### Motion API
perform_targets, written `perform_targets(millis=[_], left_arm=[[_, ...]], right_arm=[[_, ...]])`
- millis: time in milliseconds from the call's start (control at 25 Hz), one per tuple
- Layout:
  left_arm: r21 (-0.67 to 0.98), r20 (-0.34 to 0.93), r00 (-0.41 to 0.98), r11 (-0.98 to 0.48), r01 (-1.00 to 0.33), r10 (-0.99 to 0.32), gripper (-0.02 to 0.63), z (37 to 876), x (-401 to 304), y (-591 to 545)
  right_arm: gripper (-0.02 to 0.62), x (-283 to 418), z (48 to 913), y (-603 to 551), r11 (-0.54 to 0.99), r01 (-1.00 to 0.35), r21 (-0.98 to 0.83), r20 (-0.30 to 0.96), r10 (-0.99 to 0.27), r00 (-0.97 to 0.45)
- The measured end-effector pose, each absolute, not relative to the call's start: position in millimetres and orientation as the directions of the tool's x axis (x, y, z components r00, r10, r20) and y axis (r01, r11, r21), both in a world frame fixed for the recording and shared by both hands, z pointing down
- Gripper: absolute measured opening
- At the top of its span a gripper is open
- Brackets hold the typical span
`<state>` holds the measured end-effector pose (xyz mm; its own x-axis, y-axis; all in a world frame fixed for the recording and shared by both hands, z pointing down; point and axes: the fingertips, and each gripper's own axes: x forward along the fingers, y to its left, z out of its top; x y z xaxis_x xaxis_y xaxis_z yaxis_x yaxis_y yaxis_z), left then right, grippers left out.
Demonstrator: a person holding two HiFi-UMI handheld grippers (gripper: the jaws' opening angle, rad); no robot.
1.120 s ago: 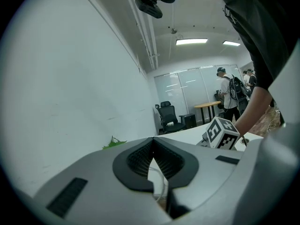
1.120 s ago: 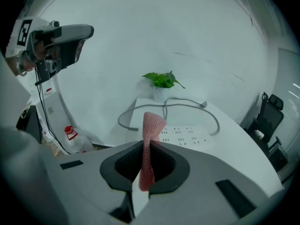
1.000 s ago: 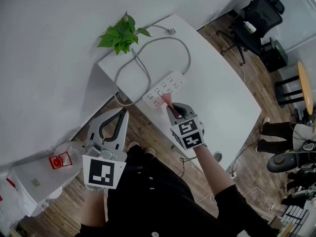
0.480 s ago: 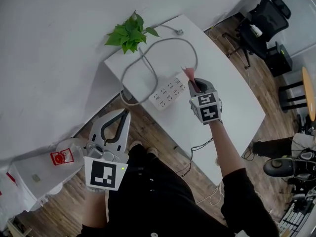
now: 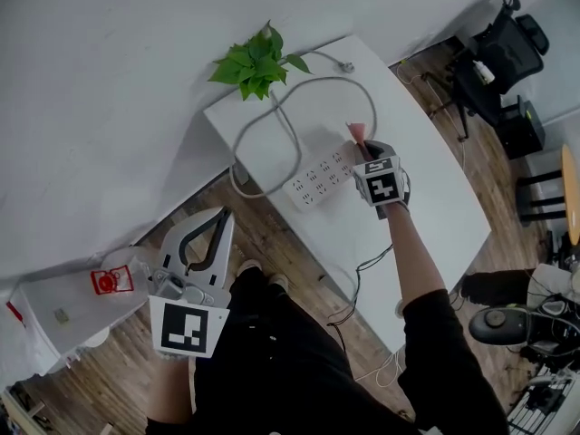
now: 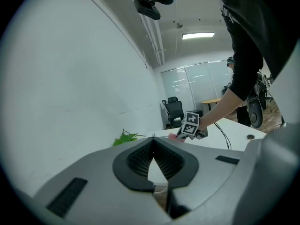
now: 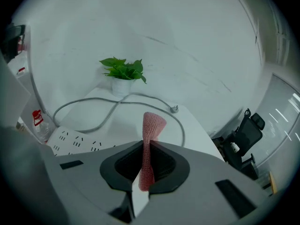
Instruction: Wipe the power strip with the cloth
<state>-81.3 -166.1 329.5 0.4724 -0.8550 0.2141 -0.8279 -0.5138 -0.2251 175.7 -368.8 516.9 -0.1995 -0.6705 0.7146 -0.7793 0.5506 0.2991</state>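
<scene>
A white power strip point(image 5: 317, 178) lies on the white table point(image 5: 426, 198), its grey cable point(image 5: 272, 116) looping toward the wall. At the strip's far right end my right gripper point(image 5: 362, 146) is shut on a pink cloth point(image 5: 358, 132), which sticks up between the jaws. In the right gripper view the cloth point(image 7: 150, 135) is pinched upright in that gripper point(image 7: 146, 146), with the strip point(image 7: 70, 142) low at the left. My left gripper point(image 5: 220, 217) hangs shut and empty over the floor, off the table's near-left edge. From the left gripper point(image 6: 153, 140) view I see only wall and the distant right gripper.
A potted green plant point(image 5: 258, 62) stands at the table's back corner, the cable's plug point(image 5: 345, 66) beside it. A black office chair point(image 5: 507, 43) stands at the far right. A red-labelled bottle point(image 5: 111, 281) sits on a low white shelf at the left. A thin black wire point(image 5: 356, 275) hangs off the table's front.
My right gripper, with the cloth in it, has moved along the power strip from its near left end to its far right end. The left gripper has stayed where it was.
</scene>
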Motion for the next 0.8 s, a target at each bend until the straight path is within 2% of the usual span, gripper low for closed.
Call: perform_targets(millis=[320,800], left_arm=[[-0.223,0.224,0.457,-0.502,-0.836,-0.861,0.014,335.5,-89.0,-166.0],[-0.219,0.224,0.458,-0.503,-0.836,-0.860,0.014,336.1,-87.5,-168.4]], right_arm=[[0.048,169.8,545.7,-373.5,0.603,-0.728,0.328,0.770,-0.617,-0.164],[0.048,143.1,558.0,-360.3,0.645,-0.722,0.250,0.790,-0.567,-0.233]])
